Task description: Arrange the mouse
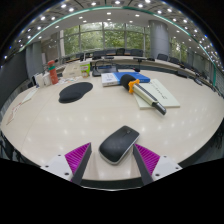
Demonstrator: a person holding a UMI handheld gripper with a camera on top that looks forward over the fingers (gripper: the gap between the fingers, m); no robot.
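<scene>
A dark grey computer mouse [119, 144] lies at an angle on the pale table [60, 125], between my fingers at their tips. My gripper [113, 152] is open around it. The right pink pad [147, 157] is at the mouse's side, and a thin gap shows between the mouse and the left pad [78, 155]. A black oval mouse mat [75, 92] lies further off on the table, beyond the fingers and to the left.
Beyond the mouse lie a blue flat box [128, 77], a white booklet [110, 78], an orange-handled tool [133, 87] and a white notebook [158, 94]. Small bottles [50, 72] stand at the far left. Office desks and chairs fill the background.
</scene>
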